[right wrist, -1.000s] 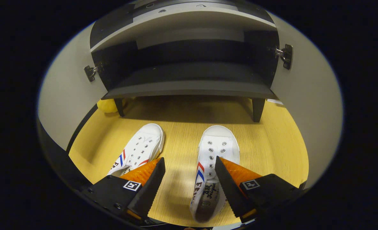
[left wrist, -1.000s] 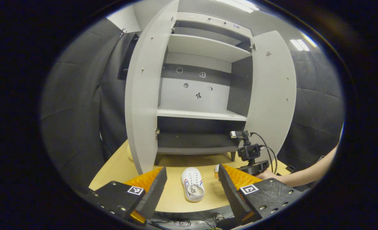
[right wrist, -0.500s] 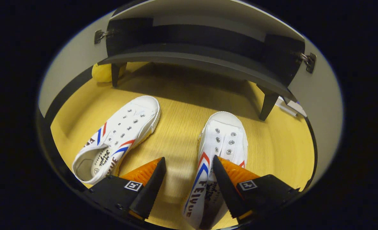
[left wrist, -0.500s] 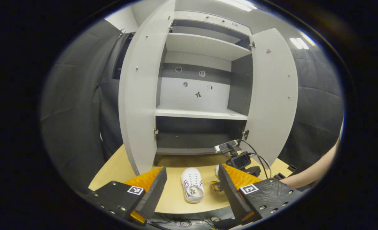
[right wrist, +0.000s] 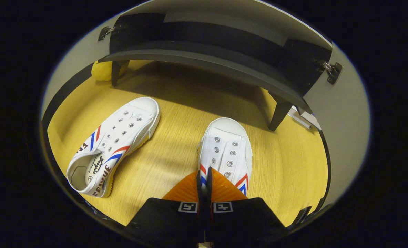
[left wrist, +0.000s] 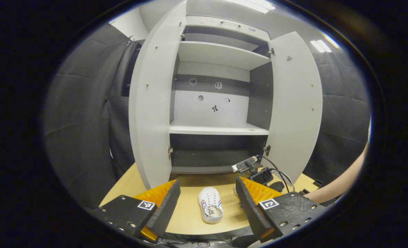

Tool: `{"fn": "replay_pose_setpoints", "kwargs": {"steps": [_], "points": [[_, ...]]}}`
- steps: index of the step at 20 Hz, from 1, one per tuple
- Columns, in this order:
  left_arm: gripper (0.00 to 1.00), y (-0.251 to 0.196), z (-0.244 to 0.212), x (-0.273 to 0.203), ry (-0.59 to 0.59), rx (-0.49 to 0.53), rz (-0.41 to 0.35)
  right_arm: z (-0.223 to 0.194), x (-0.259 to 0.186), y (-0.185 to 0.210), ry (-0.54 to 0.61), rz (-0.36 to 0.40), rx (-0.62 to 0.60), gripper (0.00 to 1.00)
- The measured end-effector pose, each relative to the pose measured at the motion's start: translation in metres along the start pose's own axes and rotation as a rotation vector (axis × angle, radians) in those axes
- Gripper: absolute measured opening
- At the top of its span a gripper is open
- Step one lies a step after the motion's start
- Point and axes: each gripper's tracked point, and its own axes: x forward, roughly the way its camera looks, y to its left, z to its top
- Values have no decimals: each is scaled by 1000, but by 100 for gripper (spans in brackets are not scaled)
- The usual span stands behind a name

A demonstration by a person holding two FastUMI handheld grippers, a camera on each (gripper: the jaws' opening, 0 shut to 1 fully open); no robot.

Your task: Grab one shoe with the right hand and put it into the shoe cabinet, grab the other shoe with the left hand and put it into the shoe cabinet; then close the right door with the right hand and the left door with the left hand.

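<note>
While my right hand-held gripper (right wrist: 204,179) points down at the wooden surface (right wrist: 169,113), its 2 fingers are pressed together on the side wall of the right shoe (right wrist: 226,153), pinching the thin canvas edge near the striped part by the opening. That shoe lies flat on the surface with its toe toward the cabinet (right wrist: 204,58), just in front of the cabinet's dark bottom shelf and near its right leg (right wrist: 276,115). The other shoe (right wrist: 112,144) lies to the left, apart from the first one, angled with its toe toward the cabinet and its opening toward me; nothing touches it.

My left hand-held gripper (left wrist: 207,198) is held farther back, above the near edge of the surface, with its 2 fingers wide apart and nothing between them. Through that gap I see 1 shoe (left wrist: 211,208) on the surface (left wrist: 128,186) in front of the cabinet (left wrist: 221,51). Both doors stand open: the left door (left wrist: 152,103) and the right door (left wrist: 295,103) swing out toward me, showing 2 pale shelves and the dark bottom shelf, all bare as far as I can see. Low on the right in the left gripper view, the top of my right hand-held gripper (left wrist: 255,168) with its cables shows by the right door, and my forearm (left wrist: 338,186) reaches in from the right edge.
</note>
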Motion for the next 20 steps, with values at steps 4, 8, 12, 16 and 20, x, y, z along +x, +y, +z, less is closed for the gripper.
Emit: {"fn": "replay_pose_setpoints", "kwargs": {"steps": [4, 8, 12, 16, 20], "points": [[93, 2, -1, -3, -3, -7, 8, -1, -5, -1, 33, 24, 45, 2], [93, 5, 4, -9, -20, 9, 15, 3, -28, -6, 3, 33, 86, 2], [92, 8, 6, -11, -29, 17, 17, -2, -58, -3, -28, 73, 143, 2], [85, 4, 6, -9, -35, 32, -5, 2, -99, -3, -82, 104, 161, 2], [96, -1, 1, -8, -31, 40, -26, 13, -150, -1, -156, 125, 194, 0]]}}
